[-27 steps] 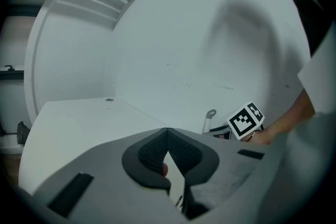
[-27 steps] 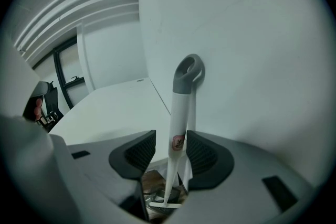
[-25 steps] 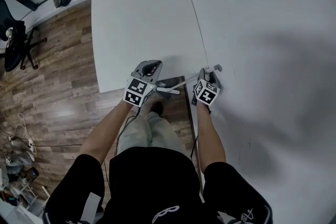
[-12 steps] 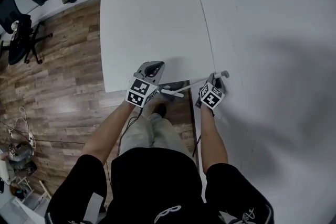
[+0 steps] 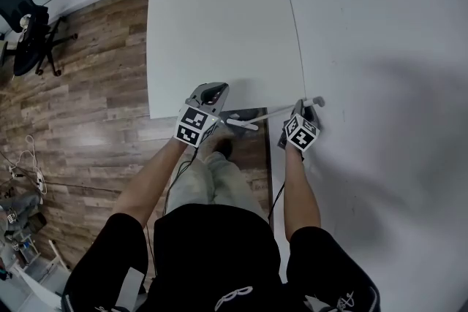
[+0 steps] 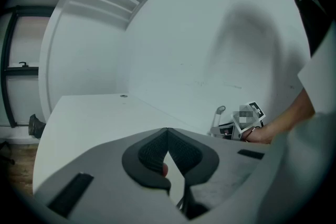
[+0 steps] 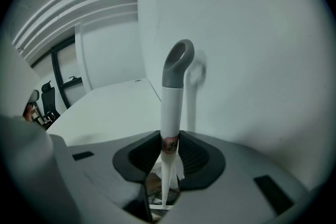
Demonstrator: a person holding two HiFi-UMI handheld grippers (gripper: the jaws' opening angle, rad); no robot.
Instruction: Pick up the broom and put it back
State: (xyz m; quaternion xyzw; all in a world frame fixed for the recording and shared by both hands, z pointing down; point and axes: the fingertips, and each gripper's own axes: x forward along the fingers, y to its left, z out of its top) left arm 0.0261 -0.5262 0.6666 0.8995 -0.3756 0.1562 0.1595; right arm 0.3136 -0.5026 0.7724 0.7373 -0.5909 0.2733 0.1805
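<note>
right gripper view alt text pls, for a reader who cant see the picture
The right gripper has its jaws closed on a white broom handle, which rises up the middle of the frame to a grey hanging loop in front of a white wall. A white table lies to the left, with a black office chair at the far left edge.

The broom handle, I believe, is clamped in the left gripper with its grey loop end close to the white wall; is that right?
Not quite. It is the right gripper that is clamped on the broom handle, as the right gripper view shows. The left gripper has its jaws together on nothing. The grey loop end is indeed close to the white wall.
</note>
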